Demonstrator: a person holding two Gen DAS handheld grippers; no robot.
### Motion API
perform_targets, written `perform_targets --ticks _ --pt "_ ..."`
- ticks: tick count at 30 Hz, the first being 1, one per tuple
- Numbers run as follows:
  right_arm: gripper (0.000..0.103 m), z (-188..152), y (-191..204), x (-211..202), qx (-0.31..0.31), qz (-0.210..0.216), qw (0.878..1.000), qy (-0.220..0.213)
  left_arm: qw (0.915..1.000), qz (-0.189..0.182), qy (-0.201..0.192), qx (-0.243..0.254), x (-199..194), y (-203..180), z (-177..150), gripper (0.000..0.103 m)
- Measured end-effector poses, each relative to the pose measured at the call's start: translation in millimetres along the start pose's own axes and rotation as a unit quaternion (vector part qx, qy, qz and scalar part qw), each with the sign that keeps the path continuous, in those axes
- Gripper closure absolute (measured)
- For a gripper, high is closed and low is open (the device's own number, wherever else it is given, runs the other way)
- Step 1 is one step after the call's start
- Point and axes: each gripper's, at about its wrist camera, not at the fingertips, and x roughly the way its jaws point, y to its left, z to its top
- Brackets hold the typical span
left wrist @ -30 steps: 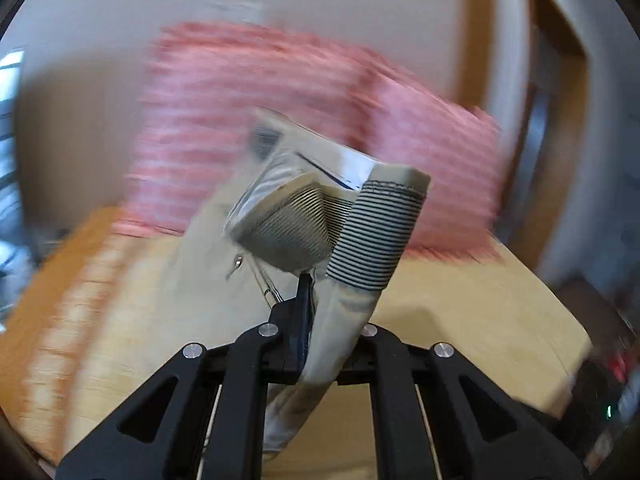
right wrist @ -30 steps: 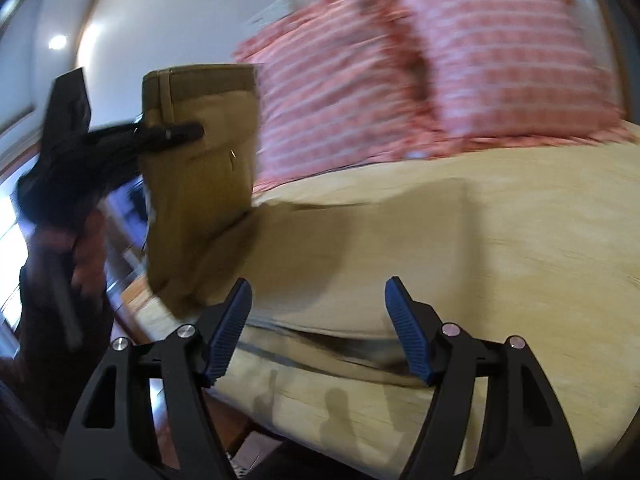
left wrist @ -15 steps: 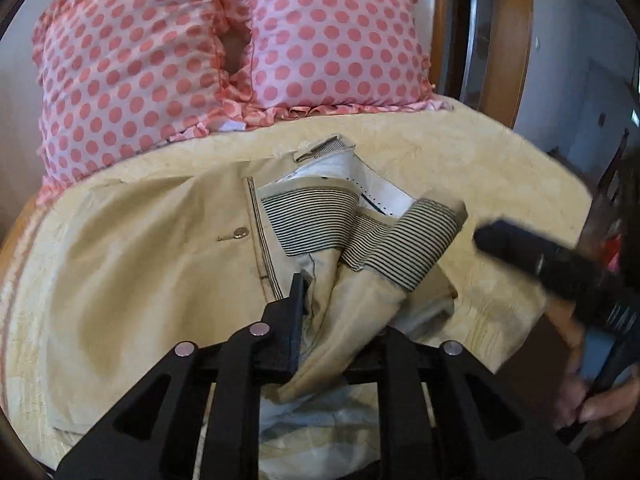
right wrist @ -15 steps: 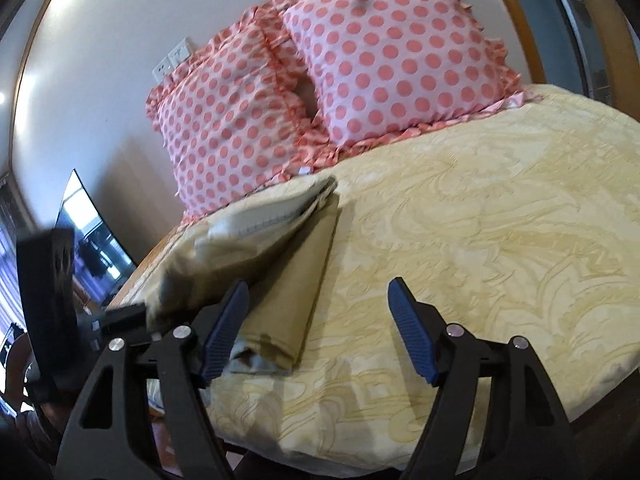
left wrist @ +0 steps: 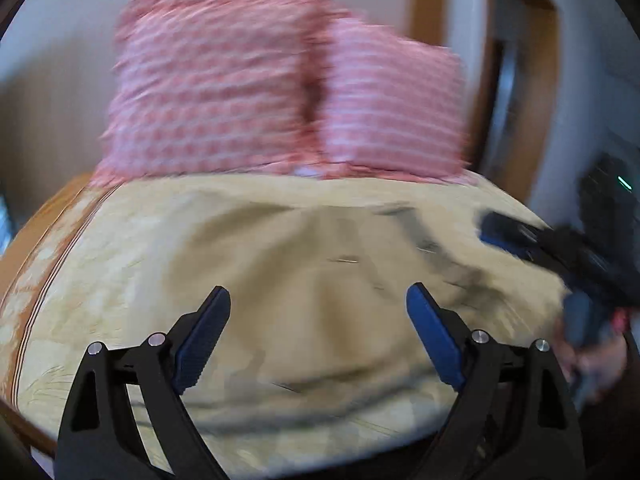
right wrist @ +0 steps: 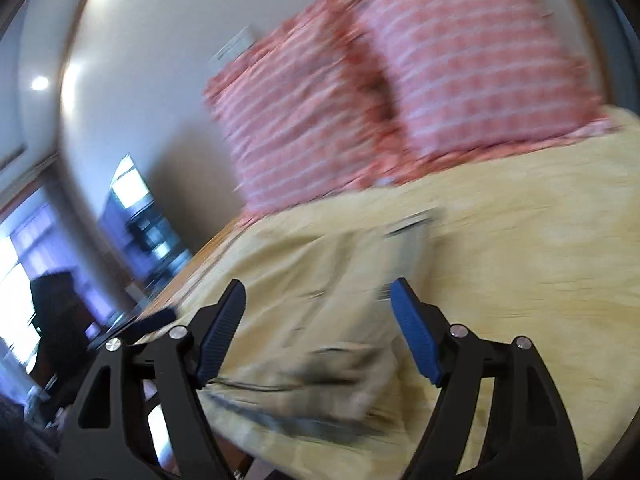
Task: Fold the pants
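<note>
A: Pants [left wrist: 320, 280] — where do they lie?

B: On the yellow bedspread [left wrist: 120, 240], near its front edge, spread in a soft tan heap. Both views are smeared, so seams and folds are hard to read. In the right wrist view the pants [right wrist: 328, 320] run from the middle of the bed down to the near edge, with a pale striped strip of lining showing at the upper end and a dark edge at the lower end.

A: And the left gripper [left wrist: 318, 324]?

B: Its jaws stand wide apart with nothing between them; the blue pads [left wrist: 200, 340] frame the cloth from above, and I cannot tell whether they touch it.

A: The right gripper [right wrist: 318, 328]?

B: Released as well, jaws spread, nothing pinched. The pants show between the two fingers [right wrist: 416, 336]. In the left wrist view the right gripper [left wrist: 560, 256] shows as a dark blur at the right edge of the pants, with a hand [left wrist: 596, 360] below it.

A: Anything behind?

B: Two pink pillows [left wrist: 280, 96] stand side by side at the head of the bed against a pale wall [left wrist: 60, 60]. A wooden door frame [left wrist: 424, 8] rises to their right. In the right wrist view a bright window [right wrist: 16, 288] sits at the far left.
</note>
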Motion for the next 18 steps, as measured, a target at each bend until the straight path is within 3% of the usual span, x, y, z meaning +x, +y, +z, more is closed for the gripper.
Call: perform_targets --ticks 2,5,7,8,11,13,14,16,18 --pt "0.023 -2.6 7.4 25.2 -0.009 0.008 0.999 0.039 0.9987 0.033 0.035 -0.016 22.0 17.4 -3.6 0.012" --pt "0.019 -16.8 -2.1 57.8 0.008 -0.036 0.992 0.123 0.9940 0.040 0.098 -0.030 48.4 31.1 -21.2 0.012" --pt "0.020 -16.7 -2.3 57.8 -0.002 -0.033 0.990 0.136 0.9948 0.038 0.094 -0.010 42.6 27.3 -22.7 0.012" --pt "0.020 -11.3 -3.2 56.2 0.005 -0.034 0.989 0.142 0.9947 0.020 0.099 -0.019 38.5 31.2 -17.1 0.012" --pt "0.020 12.9 -16.6 43.6 0.034 -0.027 0.993 0.110 0.9936 -0.033 0.060 -0.090 23.8 69.6 13.8 0.012" --pt "0.020 31.0 -32.3 48.5 0.025 -0.076 0.991 0.109 0.9922 -0.020 0.043 -0.115 26.4 96.7 33.3 0.013" --pt "0.020 35.3 -40.5 55.2 0.025 -0.092 0.988 0.117 0.9909 -0.002 0.053 -0.124 35.8 114.5 43.1 0.015" --pt "0.031 39.8 -58.3 73.7 0.032 -0.116 0.983 0.142 0.9863 0.003 0.092 -0.137 59.2 137.8 51.0 0.032" --pt "0.043 36.6 -68.1 90.2 0.032 -0.123 0.978 0.164 0.9782 -0.016 0.133 -0.158 86.7 152.6 53.3 0.041"
